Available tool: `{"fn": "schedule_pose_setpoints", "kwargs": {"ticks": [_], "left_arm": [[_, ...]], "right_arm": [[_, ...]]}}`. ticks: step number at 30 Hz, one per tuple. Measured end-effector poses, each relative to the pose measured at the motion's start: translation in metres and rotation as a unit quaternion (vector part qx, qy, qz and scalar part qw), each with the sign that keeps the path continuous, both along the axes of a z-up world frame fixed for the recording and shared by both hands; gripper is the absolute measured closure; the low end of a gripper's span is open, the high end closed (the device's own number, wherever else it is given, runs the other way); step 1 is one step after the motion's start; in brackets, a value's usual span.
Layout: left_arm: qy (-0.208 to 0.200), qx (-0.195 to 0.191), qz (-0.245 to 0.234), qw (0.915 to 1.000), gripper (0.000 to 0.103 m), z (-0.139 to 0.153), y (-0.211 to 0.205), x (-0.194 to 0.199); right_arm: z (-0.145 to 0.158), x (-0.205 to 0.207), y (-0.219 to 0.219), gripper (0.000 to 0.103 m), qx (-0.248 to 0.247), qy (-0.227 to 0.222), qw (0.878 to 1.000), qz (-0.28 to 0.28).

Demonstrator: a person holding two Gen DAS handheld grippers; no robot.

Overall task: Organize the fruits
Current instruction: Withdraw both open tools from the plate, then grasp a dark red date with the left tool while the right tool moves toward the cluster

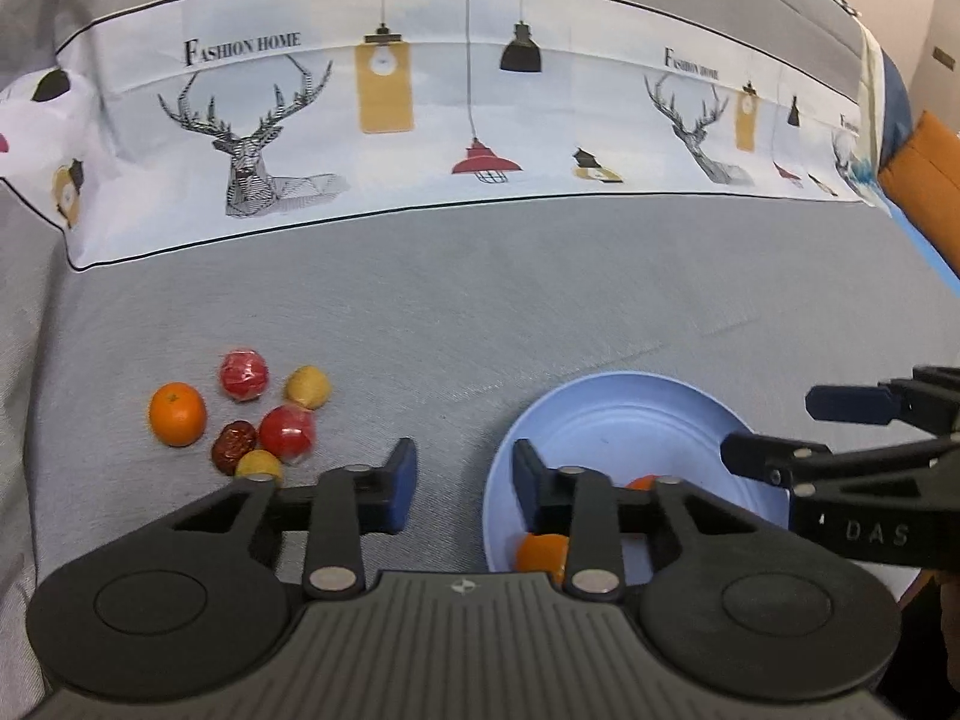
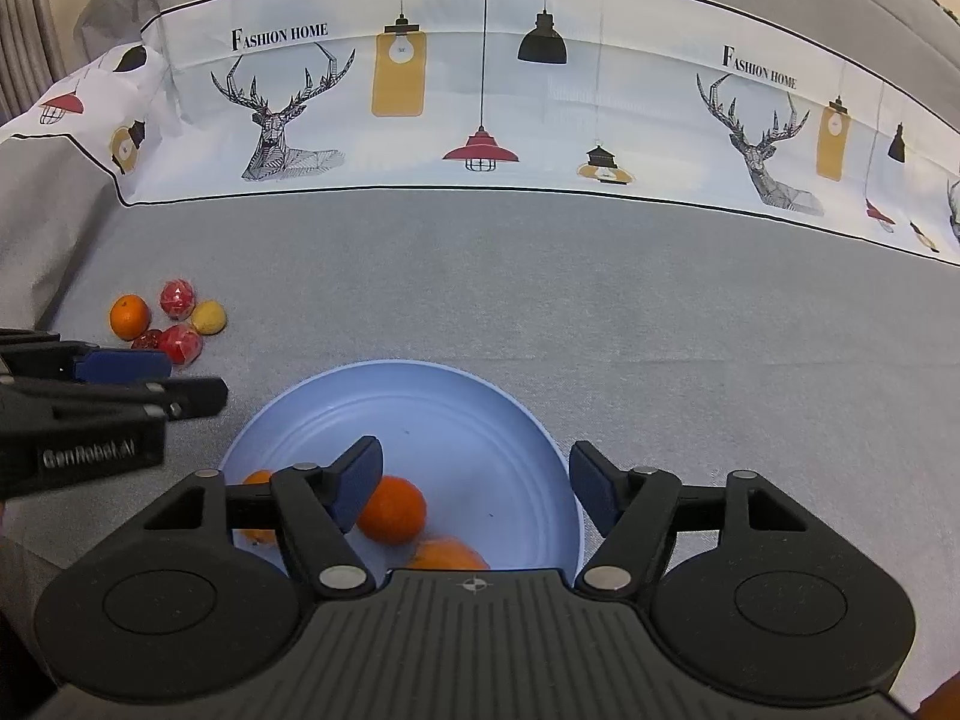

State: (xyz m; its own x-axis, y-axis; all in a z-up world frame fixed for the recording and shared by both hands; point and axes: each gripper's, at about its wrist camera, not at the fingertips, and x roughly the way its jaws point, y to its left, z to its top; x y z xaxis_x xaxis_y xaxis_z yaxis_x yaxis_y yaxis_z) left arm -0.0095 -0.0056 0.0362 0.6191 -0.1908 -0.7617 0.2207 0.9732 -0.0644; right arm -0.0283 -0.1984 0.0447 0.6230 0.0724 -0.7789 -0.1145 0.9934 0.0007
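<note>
A light blue plate (image 2: 492, 414) lies on the grey cloth and holds three oranges; the clearest orange (image 2: 391, 509) sits beside my right gripper's left finger. My right gripper (image 2: 474, 486) is open and empty over the plate's near part. My left gripper (image 1: 463, 486) is open and empty at the plate's (image 1: 624, 420) left rim. A cluster of fruit lies to the left: an orange (image 1: 177, 413), two red wrapped fruits (image 1: 243, 375) (image 1: 288, 433), two yellow ones (image 1: 307, 387) (image 1: 259, 465) and a dark red one (image 1: 233, 445). The cluster also shows in the right wrist view (image 2: 174, 324).
A white printed cloth band with deer and lamps (image 1: 420, 120) runs across the back of the grey surface. An orange cushion (image 1: 924, 180) sits at the far right. The right gripper shows at the right in the left wrist view (image 1: 798, 429).
</note>
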Motion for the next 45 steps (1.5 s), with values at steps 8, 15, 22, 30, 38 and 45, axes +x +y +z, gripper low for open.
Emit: {"fn": "schedule_pose_setpoints", "kwargs": {"ticks": [8, 15, 22, 30, 38, 45], "left_arm": [[0.003, -0.005, 0.008, 1.0000, 0.082, 0.002, 0.005, 0.001], [0.006, 0.002, 0.014, 0.9999, 0.082, 0.001, 0.006, 0.002], [0.011, 0.004, 0.021, 0.9997, 0.082, 0.000, 0.008, 0.004], [-0.002, -0.010, 0.033, 0.9994, 0.083, 0.010, 0.022, 0.003], [0.058, -0.048, 0.110, 0.9911, 0.084, 0.012, 0.087, 0.042], [0.078, -0.062, 0.179, 0.9788, 0.084, -0.003, 0.139, 0.066]], "right_arm": [[-0.001, 0.001, 0.001, 0.032, 0.002, 0.001, 1.000, -0.002], [-0.001, 0.001, 0.004, 0.032, 0.005, -0.001, 1.000, 0.000], [0.001, 0.000, 0.005, 0.039, 0.014, -0.005, 1.000, 0.005], [0.005, 0.000, 0.005, 0.068, 0.041, -0.016, 0.999, 0.015], [0.012, -0.001, 0.010, 0.073, 0.066, -0.030, 0.997, 0.027], [0.012, 0.001, 0.014, 0.073, 0.072, -0.027, 0.996, 0.036]]}}
